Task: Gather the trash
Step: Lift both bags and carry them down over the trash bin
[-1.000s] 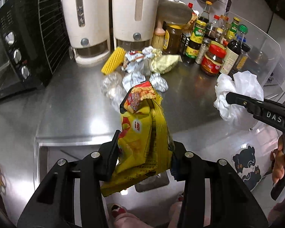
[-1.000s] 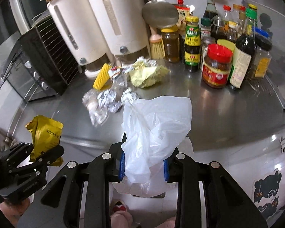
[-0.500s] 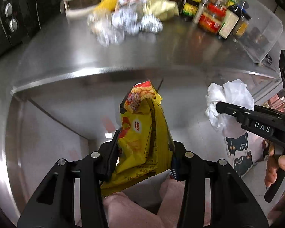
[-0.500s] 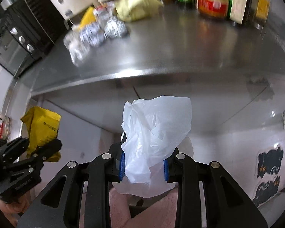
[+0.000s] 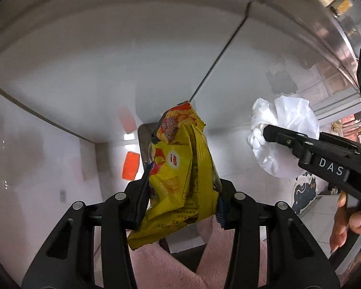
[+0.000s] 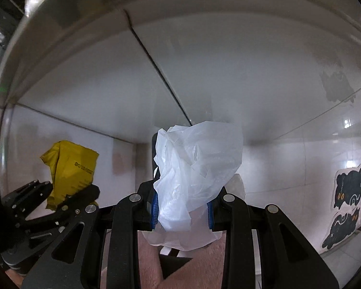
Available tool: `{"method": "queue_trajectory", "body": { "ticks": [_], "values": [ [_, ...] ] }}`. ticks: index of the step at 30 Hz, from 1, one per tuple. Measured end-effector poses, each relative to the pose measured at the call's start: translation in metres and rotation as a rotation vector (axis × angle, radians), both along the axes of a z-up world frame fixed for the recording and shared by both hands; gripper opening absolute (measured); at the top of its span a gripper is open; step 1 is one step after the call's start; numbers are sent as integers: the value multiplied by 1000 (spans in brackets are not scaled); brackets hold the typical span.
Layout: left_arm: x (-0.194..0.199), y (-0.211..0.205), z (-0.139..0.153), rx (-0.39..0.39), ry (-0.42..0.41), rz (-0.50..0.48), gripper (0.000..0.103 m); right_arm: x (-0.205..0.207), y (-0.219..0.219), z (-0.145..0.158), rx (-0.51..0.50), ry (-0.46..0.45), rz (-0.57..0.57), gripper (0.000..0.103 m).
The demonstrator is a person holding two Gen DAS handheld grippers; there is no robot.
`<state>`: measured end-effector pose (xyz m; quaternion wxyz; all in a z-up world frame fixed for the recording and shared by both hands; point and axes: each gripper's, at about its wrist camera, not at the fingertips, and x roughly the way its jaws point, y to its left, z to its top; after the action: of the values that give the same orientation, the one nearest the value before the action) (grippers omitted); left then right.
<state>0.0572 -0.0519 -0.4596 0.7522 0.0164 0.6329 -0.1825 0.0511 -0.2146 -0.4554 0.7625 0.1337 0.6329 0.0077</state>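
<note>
The yellow snack wrapper (image 5: 178, 175) stands upright between the pads of the left gripper (image 5: 180, 200), which is clamped on its lower half; its red-printed torn top rises above the fingertips. The crumpled white plastic bag (image 6: 195, 168) is pinched in the same manner by the right gripper (image 6: 181, 210), bulging above and hanging below the blue pads (image 6: 154, 207). Both grippers point steeply down, side by side in front of the white cabinet front (image 6: 228, 72) below the steel table edge (image 5: 156, 0); pink fabric (image 5: 161, 269) lies beneath; black cat stickers (image 6: 346, 207) mark the panel at right.
</note>
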Motion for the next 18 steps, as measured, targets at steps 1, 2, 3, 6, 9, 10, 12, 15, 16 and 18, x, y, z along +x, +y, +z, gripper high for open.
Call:
{"method": "queue_trajectory", "body": {
  "ticks": [1, 2, 3, 6, 9, 10, 12, 15, 16, 18],
  "values": [
    [3, -2, -5, 0, 3, 1, 43, 2, 0, -4, 2, 4, -3, 32],
    [6, -3, -10, 3, 2, -1, 43, 6, 0, -10, 4, 5, -8, 33],
    [9, -6, -15, 8, -2, -4, 43, 8, 1, -15, 1, 9, -10, 33],
    [15, -7, -31, 15, -12, -7, 43, 14, 1, -31, -1, 27, -12, 33],
    [20, -6, -42, 14, -17, -1, 43, 18, 1, -42, 1, 42, -17, 33],
    [21, -6, -46, 15, -14, 0, 43, 19, 0, -46, 2, 46, -21, 34],
    [24, -8, -54, 24, -1, -2, 43, 24, 2, -54, 7, 57, -30, 34],
    [21, -9, -61, 36, 11, -8, 44, 28, 6, -57, 15, 63, -40, 36],
    [21, -9, -64, 39, 18, -10, 44, 29, 8, -57, 17, 64, -43, 37],
    [24, -10, -65, 41, 24, -12, 44, 32, 8, -58, 27, 67, -49, 42]
  ]
}}
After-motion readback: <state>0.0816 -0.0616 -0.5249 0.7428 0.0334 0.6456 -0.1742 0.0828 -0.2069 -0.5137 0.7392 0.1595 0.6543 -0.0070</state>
